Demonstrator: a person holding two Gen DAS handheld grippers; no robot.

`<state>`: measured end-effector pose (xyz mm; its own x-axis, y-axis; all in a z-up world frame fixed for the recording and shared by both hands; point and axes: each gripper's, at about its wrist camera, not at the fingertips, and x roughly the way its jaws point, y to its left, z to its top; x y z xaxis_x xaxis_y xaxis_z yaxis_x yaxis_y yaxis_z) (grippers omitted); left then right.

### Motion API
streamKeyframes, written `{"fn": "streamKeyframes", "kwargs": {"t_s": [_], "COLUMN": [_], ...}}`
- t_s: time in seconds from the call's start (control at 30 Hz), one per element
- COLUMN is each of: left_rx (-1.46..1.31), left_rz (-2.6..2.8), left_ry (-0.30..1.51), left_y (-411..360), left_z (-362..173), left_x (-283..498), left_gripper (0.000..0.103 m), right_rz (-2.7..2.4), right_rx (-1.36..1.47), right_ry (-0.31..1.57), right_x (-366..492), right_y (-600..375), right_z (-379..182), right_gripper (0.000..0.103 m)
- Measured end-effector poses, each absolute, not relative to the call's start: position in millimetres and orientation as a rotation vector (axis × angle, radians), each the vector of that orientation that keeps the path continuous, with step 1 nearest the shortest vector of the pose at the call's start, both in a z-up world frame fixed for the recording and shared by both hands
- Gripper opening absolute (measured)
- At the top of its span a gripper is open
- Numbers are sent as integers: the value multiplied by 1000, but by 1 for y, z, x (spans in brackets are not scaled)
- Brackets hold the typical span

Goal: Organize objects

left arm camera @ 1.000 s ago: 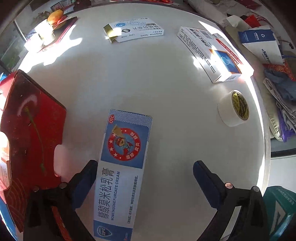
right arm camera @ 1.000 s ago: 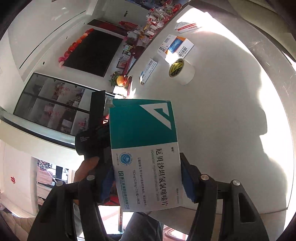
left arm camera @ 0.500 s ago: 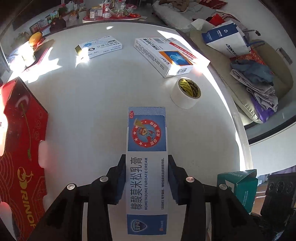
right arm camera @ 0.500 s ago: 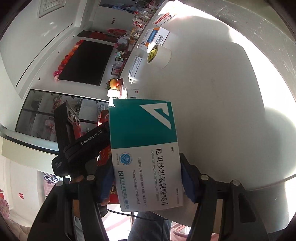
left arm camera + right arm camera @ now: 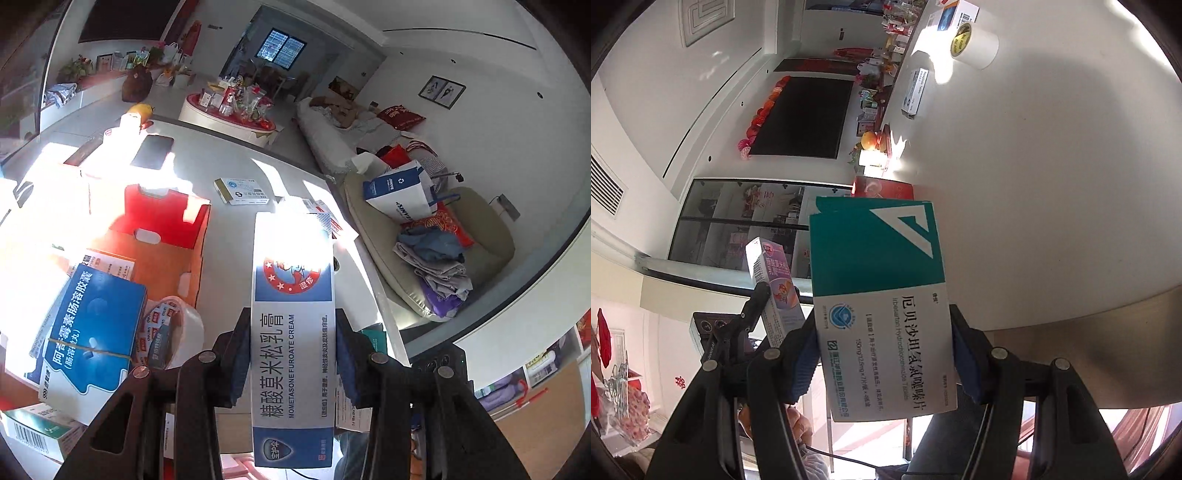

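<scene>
Your left gripper [image 5: 291, 350] is clamped on the cream box [image 5: 293, 325] by its long sides, lower half. Box is lifted clear of the white table [image 5: 229, 229], presumably for transfer to the red carton [image 5: 162, 236], which already holds a blue medicine box [image 5: 92, 325] and a tape roll [image 5: 177, 332]. Your right gripper [image 5: 882, 358] pinches the teal tablet box [image 5: 882, 295] off the table edge, likely next in. Loose boxes and another tape roll [image 5: 975, 44] remain out.
</scene>
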<state>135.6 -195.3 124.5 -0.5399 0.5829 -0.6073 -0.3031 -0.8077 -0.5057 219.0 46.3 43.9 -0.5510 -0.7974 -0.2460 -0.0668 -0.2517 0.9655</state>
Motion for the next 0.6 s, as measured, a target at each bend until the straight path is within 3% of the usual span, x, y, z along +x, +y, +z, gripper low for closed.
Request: {"fn": "streamKeyframes", "kwargs": {"t_s": [0.37, 0.6], "left_rx": [-1057, -1041], "left_rz": [2360, 2359], "left_ry": [-646, -653], "left_y": [-260, -263], "left_z": [116, 117], "left_x": [153, 158], "left_gripper": [44, 44], "right_rz": [-1842, -1830], "right_rx": [1178, 1206], "right_ry": [-1401, -1405], "right_x": [221, 221], "right_y": [6, 1], "right_z": [45, 42], "right_gripper": [63, 63]}}
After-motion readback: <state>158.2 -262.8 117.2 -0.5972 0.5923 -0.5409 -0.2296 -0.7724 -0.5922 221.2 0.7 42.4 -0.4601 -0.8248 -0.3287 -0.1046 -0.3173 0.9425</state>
